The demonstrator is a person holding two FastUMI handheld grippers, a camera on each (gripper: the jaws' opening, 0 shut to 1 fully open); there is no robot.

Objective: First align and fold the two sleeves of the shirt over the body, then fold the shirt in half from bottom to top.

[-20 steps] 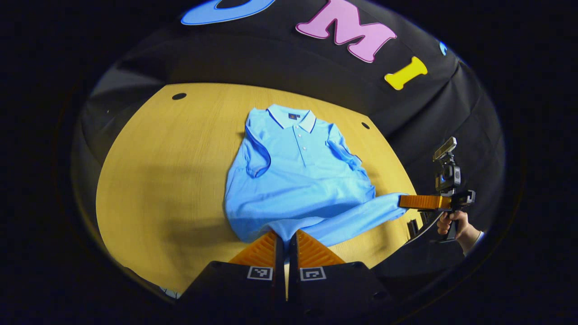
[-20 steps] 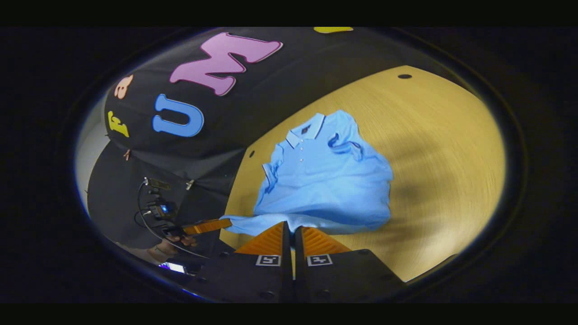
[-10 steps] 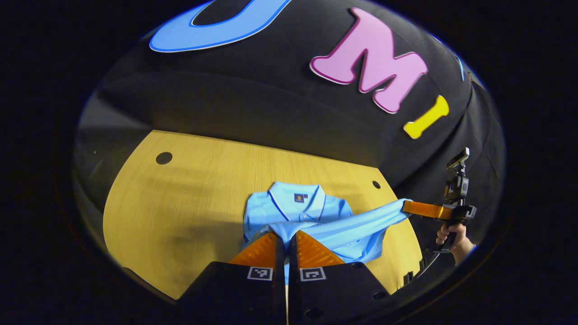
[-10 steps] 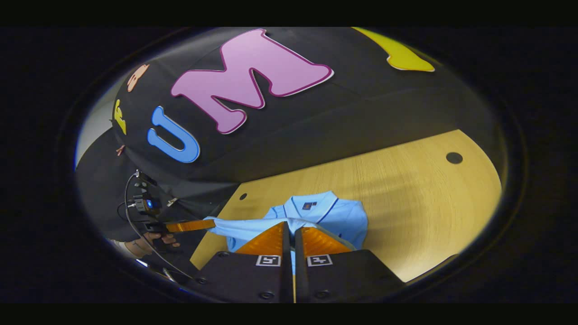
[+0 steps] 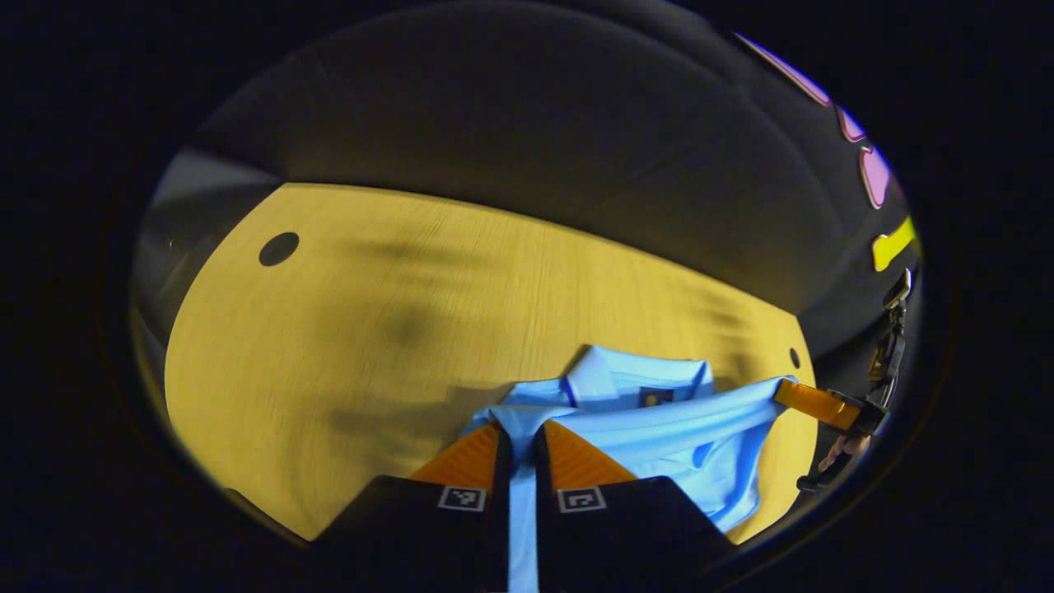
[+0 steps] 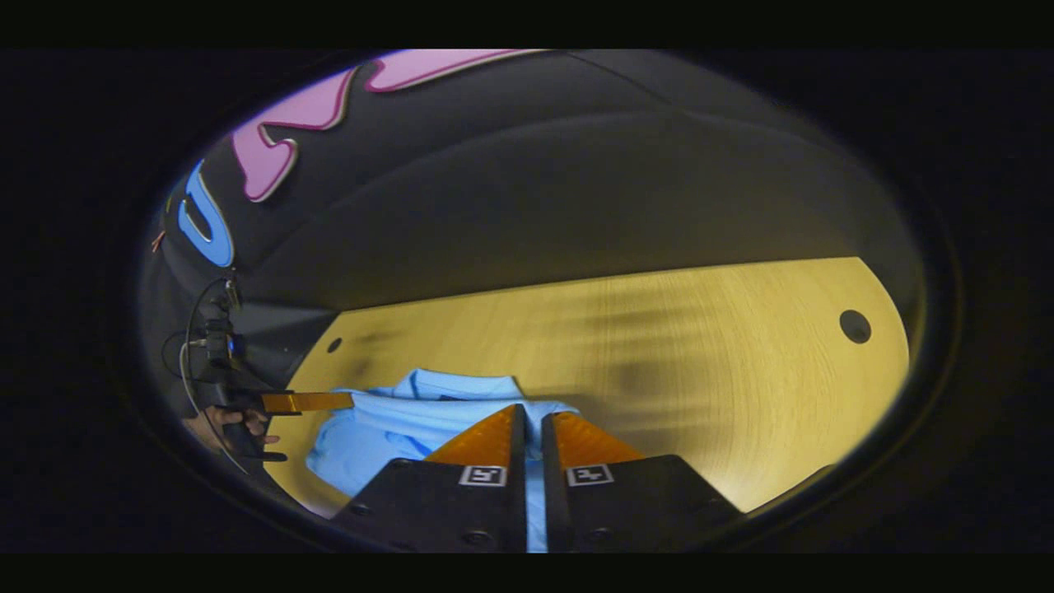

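Compared with a second ago, when the light blue shirt [image 5: 659,428] was lying spread out with its front and buttons showing, the bottom hem is now being carried up over the body toward the collar [image 5: 634,380], so the buttoned front is getting covered and the collar is peeking out just beyond the raised edge. The cameras are also sitting lower and closer to the wooden table [image 5: 346,329] than before. In the left gripper view, the left gripper [image 5: 520,441] is pinching one corner of the hem, its two fingers pressing together on a strip of blue cloth running between them. In the same view the right gripper [image 5: 786,394] is reaching in from the side, its hand [image 5: 844,449] low at the edge, and the hem is stretching taut between the two grippers. In the right gripper view, the right gripper [image 6: 533,432] is likewise clamping blue cloth between nearly closed fingers, while the left gripper [image 6: 342,401] is gripping the far hem corner. The shirt is resting near the table's near edge, doubled over itself.
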